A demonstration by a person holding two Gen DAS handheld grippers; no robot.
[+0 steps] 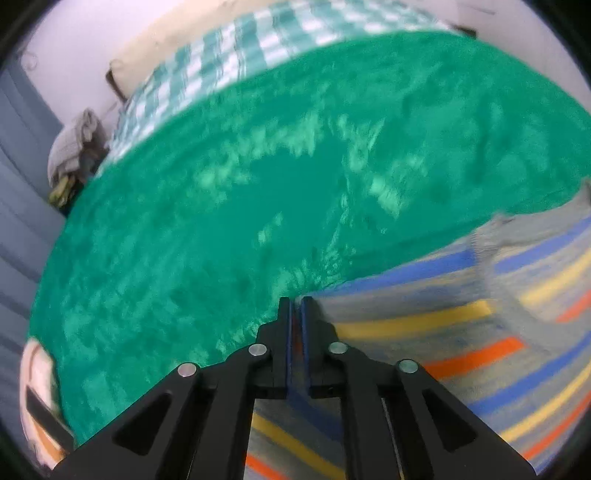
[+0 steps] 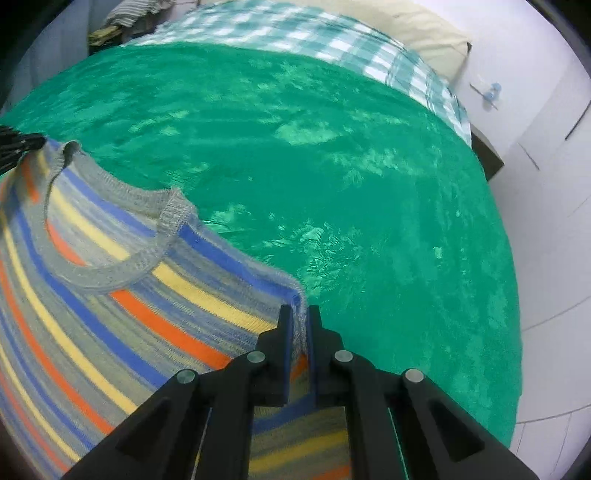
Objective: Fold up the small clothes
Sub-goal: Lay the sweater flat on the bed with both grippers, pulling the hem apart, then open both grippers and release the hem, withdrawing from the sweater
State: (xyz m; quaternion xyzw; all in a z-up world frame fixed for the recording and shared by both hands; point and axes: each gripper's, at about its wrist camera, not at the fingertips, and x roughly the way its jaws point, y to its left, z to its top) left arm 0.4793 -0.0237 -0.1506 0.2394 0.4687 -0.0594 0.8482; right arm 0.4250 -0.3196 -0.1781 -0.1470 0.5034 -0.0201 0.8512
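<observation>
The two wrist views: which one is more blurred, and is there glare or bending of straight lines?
Left wrist view: stronger motion blur, smearing the striped sweater and the green blanket; the left gripper stays sharp. Right wrist view: sharper, the sweater's knit collar is readable beside the right gripper. Both: pale sheen patches on the blanket, fisheye curving of the bed edge, dark corners.

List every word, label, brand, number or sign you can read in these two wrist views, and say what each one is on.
None: no readable text in either view.
The striped sweater, the green blanket and the checked sheet bear only patterns.
The black tongs show no marking.
The small items on the floor are too small to read.
</observation>
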